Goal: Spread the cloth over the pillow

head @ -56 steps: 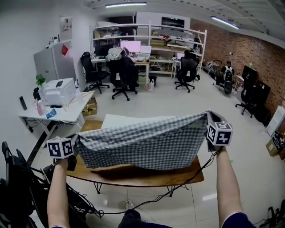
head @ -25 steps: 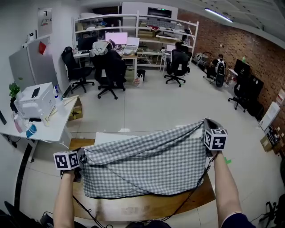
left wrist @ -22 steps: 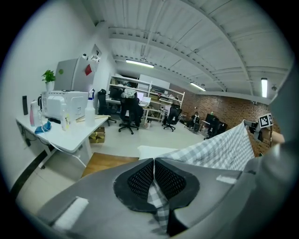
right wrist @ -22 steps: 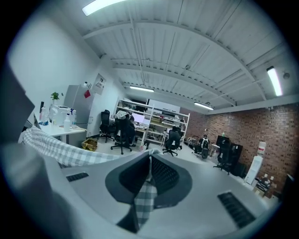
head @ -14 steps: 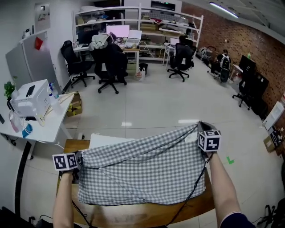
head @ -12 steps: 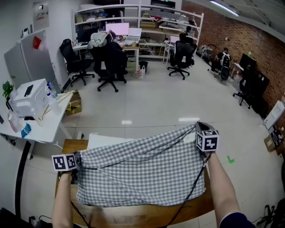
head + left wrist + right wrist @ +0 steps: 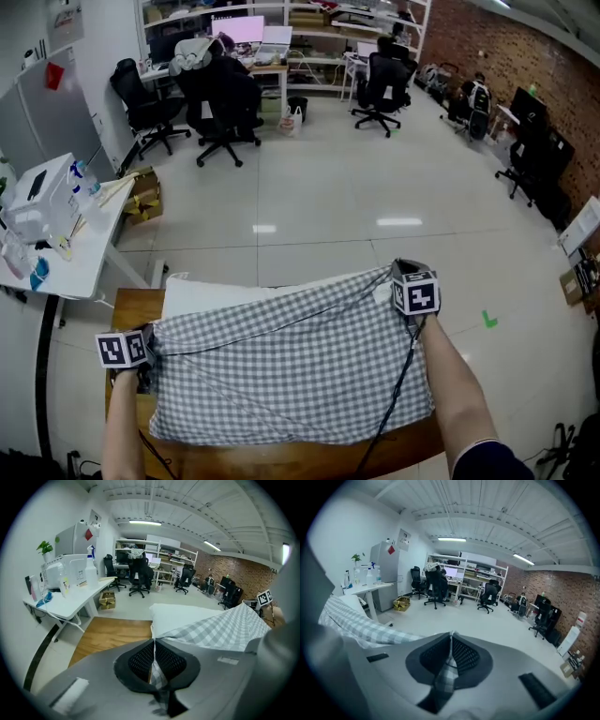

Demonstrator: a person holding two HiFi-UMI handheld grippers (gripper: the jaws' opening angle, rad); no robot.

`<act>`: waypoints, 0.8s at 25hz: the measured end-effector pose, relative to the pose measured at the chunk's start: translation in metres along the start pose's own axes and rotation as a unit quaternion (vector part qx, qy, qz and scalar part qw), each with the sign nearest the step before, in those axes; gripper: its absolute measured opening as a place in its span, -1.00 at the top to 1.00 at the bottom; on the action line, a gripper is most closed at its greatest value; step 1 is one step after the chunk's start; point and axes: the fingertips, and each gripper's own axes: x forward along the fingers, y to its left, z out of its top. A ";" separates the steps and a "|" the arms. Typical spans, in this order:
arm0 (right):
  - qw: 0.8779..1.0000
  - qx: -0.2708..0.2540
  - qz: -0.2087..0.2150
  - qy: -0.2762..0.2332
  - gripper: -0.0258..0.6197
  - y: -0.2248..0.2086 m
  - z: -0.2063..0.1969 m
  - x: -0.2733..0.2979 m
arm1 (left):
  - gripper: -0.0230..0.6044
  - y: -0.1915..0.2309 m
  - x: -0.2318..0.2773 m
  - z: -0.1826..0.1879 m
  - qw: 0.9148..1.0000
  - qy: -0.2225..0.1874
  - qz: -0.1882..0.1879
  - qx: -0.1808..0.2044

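A grey-and-white checked cloth [image 7: 291, 366] is stretched between my two grippers above the wooden table [image 7: 127, 307]. It covers most of the white pillow [image 7: 211, 289], whose far left strip still shows. My left gripper [image 7: 150, 339] is shut on the cloth's near left corner; the left gripper view shows the fabric pinched between the pads [image 7: 153, 644], with the pillow [image 7: 183, 615] and cloth [image 7: 232, 629] beyond. My right gripper [image 7: 398, 274] is shut on the far right corner, a checked fold caught in its jaws [image 7: 450, 645]; the cloth [image 7: 349, 620] trails off to the left.
A white desk [image 7: 66, 258] with a printer stands left of the table. Black office chairs [image 7: 220, 103] and shelving fill the back of the room; a cardboard box [image 7: 141, 195] lies on the floor. A black cable [image 7: 394, 394] hangs from the right gripper.
Both grippers have carried the cloth forward and lower. It hung in the air before; now it lies flatter across the pillow and table.
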 end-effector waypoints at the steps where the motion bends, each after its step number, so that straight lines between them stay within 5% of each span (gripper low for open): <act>1: 1.000 0.000 0.002 0.009 0.83 -0.001 -0.007 0.005 | 0.89 -0.001 0.003 -0.002 1.000 0.003 -0.003 -0.003; 14: 0.997 -0.004 0.009 0.071 0.81 0.000 -0.046 0.030 | 0.89 -0.002 0.018 -0.012 1.000 0.007 -0.016 -0.010; 20: 0.997 0.003 -0.036 0.067 0.44 -0.021 -0.039 0.017 | 0.72 0.005 0.003 -0.007 0.999 -0.019 -0.024 -0.026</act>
